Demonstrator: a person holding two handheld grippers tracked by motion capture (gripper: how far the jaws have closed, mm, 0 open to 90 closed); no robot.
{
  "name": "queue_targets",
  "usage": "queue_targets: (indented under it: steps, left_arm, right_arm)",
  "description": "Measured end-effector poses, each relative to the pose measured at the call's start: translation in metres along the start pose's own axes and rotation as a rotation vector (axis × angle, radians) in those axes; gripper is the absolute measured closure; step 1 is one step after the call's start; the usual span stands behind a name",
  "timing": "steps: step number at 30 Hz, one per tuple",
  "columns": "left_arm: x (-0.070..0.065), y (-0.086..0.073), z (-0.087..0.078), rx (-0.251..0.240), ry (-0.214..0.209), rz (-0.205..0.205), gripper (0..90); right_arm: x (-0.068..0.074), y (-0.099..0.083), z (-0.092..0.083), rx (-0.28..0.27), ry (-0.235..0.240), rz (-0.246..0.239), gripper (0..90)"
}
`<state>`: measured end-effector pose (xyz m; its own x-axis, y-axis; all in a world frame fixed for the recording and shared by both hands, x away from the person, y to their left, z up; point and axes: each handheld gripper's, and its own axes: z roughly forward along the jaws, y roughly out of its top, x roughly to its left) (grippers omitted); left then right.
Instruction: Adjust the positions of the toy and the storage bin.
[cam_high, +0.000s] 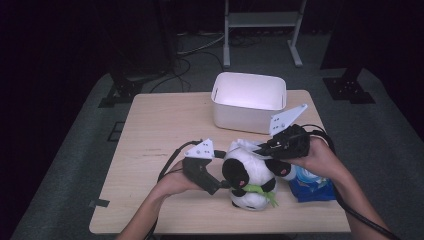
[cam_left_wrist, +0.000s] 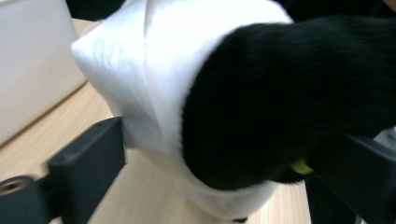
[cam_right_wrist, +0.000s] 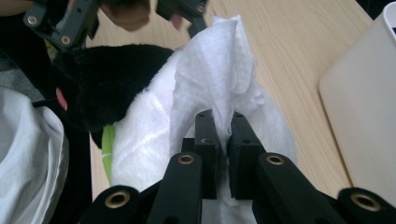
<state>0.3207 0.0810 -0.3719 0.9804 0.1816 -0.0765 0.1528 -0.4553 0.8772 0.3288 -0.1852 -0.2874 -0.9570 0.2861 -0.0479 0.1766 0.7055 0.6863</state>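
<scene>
- High view looks forward and down over the table.
- Both gripper views sit close, sharing the plush panda with the high view.

Light wooden table on grey carpet, dark room, metal stand behind

high view: light falls from above on the counter; the surroundings are dark, and the white bin glares. left gripper view: panda soft, close and out of focus, jaws smeared by motion. right gripper view: tissue sharp, evenly lit.
</scene>
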Motion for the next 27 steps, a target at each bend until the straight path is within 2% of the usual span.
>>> queue_targets:
  steps: [6, 10, 13, 14, 15, 18, 23, 27]
  left_arm:
    - [0.003, -0.006, 0.011, -0.038, -0.046, -0.016, 0.0]
    - [0.003, -0.008, 0.016, -0.061, -0.036, -0.015, 0.0]
    - [0.002, -0.007, 0.015, -0.066, -0.032, -0.011, 9.3]
    - [0.002, -0.007, 0.014, -0.07, -0.027, -0.01, 9.3]
    - [0.001, -0.006, 0.012, -0.07, -0.022, -0.009, 15.5]
    - [0.001, -0.004, 0.007, -0.06, -0.02, -0.003, 19.7]
    - [0.0, 0.002, -0.001, -0.019, -0.012, 0.013, 21.9]
    - [-0.003, 0.008, -0.013, -0.004, 0.019, 0.04, 22.2]
  right_arm:
    - [0.001, 0.0, 0.002, -0.009, 0.014, 0.003, 83.5]
    - [0.001, 0.0, 0.004, 0.0, 0.006, -0.001, 83.5]
    - [0.0, -0.001, 0.004, -0.001, 0.002, 0.004, 83.5]
    - [0.0, -0.001, 0.004, -0.001, 0.002, 0.004, 83.5]
    - [0.0, 0.0, 0.005, -0.005, -0.005, 0.004, 83.5]
    - [0.0, 0.001, 0.004, -0.019, -0.003, -0.001, 83.5]
    - [0.003, 0.009, 0.001, -0.027, -0.015, -0.022, 83.4]
    - [0.005, 0.015, 0.0, -0.03, -0.022, -0.037, 83.5]
